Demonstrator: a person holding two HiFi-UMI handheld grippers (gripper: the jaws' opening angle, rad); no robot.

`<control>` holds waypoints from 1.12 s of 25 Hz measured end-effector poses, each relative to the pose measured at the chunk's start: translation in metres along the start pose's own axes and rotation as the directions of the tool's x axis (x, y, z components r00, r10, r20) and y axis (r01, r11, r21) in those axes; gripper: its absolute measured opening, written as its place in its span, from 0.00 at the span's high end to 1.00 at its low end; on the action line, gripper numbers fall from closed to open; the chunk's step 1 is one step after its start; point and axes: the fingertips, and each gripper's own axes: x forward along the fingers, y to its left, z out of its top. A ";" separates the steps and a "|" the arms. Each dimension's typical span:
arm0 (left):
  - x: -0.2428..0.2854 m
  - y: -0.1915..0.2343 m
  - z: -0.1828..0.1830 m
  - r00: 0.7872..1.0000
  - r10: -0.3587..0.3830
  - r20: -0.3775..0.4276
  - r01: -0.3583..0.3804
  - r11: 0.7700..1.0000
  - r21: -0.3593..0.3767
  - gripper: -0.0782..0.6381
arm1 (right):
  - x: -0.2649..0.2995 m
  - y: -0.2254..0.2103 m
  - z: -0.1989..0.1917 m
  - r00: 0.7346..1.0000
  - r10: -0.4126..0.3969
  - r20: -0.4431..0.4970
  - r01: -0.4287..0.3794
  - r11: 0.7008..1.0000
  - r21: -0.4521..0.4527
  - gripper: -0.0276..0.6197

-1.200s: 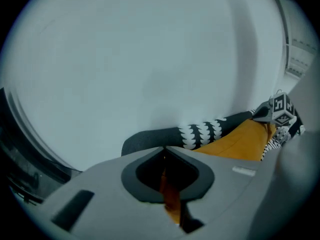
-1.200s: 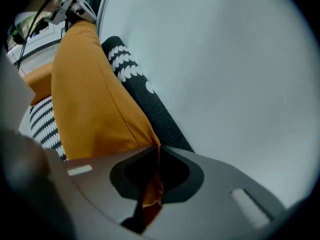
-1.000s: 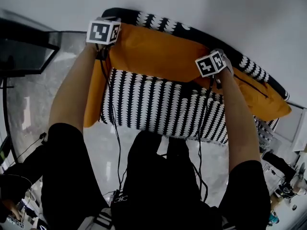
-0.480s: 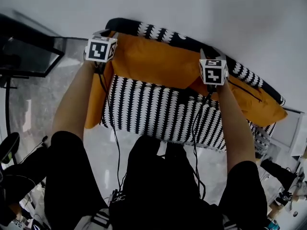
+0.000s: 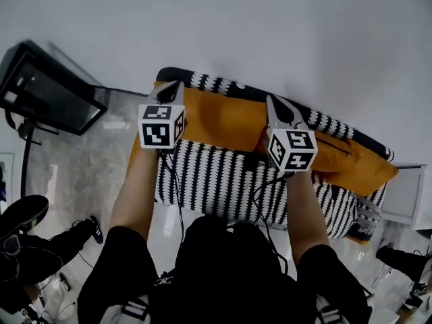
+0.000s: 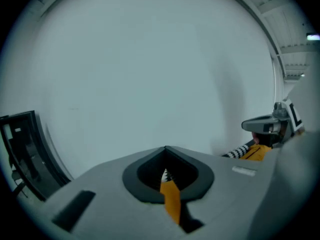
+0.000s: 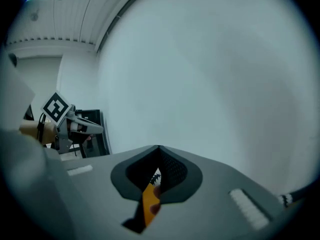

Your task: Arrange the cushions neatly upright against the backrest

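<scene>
Jaws, left gripper (image 6: 166, 149): pressed together after just closing, with nothing pinched. Only a sliver of orange shows through the slot behind them.
Jaws, right gripper (image 7: 158, 148): also together after just closing, and empty, with the same orange sliver behind.
Hands, change: a second ago both grippers sat low at the top corners of the orange cushion (image 5: 226, 120). Now both are lifted clear of it and aimed at the white wall (image 5: 270, 25).
Orange cushion: stands along the backrest (image 5: 223, 86) of the black-and-white sofa (image 5: 216, 174), as it did before, with no gripper touching it.
Second orange cushion (image 5: 358, 169): at the sofa's right end, lower and slanted, in the same place as before.
View, change: the sofa looks smaller, and more of the black screen (image 5: 47, 93) shows at the left.
</scene>
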 end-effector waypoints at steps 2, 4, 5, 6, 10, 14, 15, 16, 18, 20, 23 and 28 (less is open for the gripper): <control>-0.022 -0.033 0.023 0.999 -0.027 0.037 0.028 0.999 -0.041 0.88 | -0.028 0.001 0.023 0.999 0.018 0.051 -0.018 1.000 -0.004 0.95; -0.041 -0.064 0.046 0.995 -0.053 0.079 0.059 0.996 -0.067 0.88 | -0.056 -0.001 0.049 0.993 0.018 0.113 -0.019 1.000 0.009 0.95; -0.050 -0.080 0.058 0.993 -0.057 0.100 0.064 0.996 -0.064 0.88 | -0.070 -0.004 0.062 0.989 0.014 0.147 -0.018 1.000 0.022 0.95; -0.058 -0.096 0.069 0.991 -0.055 0.120 0.061 0.997 -0.051 0.88 | -0.085 -0.008 0.075 0.984 0.007 0.180 -0.014 0.999 0.037 0.95; -0.086 -0.157 0.113 0.980 -0.048 0.194 0.048 0.999 0.003 0.88 | -0.140 -0.028 0.113 0.957 -0.057 0.283 0.032 0.995 0.090 0.95; -0.108 -0.210 0.140 0.970 -0.070 0.234 0.061 0.997 0.045 0.88 | -0.179 -0.035 0.120 0.951 -0.062 0.303 0.032 0.994 0.102 0.95; -0.112 -0.219 0.144 0.968 -0.079 0.239 0.068 0.996 0.056 0.88 | -0.186 -0.036 0.121 0.950 -0.060 0.306 0.030 0.994 0.102 0.95; -0.116 -0.227 0.147 0.966 -0.090 0.243 0.078 0.995 0.058 0.88 | -0.193 -0.038 0.121 0.949 -0.063 0.309 0.032 0.994 0.104 0.95; -0.123 -0.243 0.150 0.962 -0.113 0.247 0.104 0.993 0.048 0.88 | -0.206 -0.048 0.120 0.946 -0.084 0.312 0.050 0.992 0.115 0.95; -0.129 -0.261 0.150 0.959 -0.133 0.251 0.126 0.991 0.045 0.88 | -0.218 -0.061 0.119 0.943 -0.110 0.315 0.076 0.990 0.120 0.95; -0.131 -0.287 0.150 0.954 -0.161 0.255 0.152 0.987 0.053 0.88 | -0.232 -0.073 0.121 0.935 -0.133 0.329 0.100 0.988 0.114 0.95; -0.128 -0.317 0.148 0.950 -0.189 0.250 0.176 0.982 0.073 0.88 | -0.245 -0.082 0.124 0.923 -0.157 0.351 0.130 0.986 0.099 0.95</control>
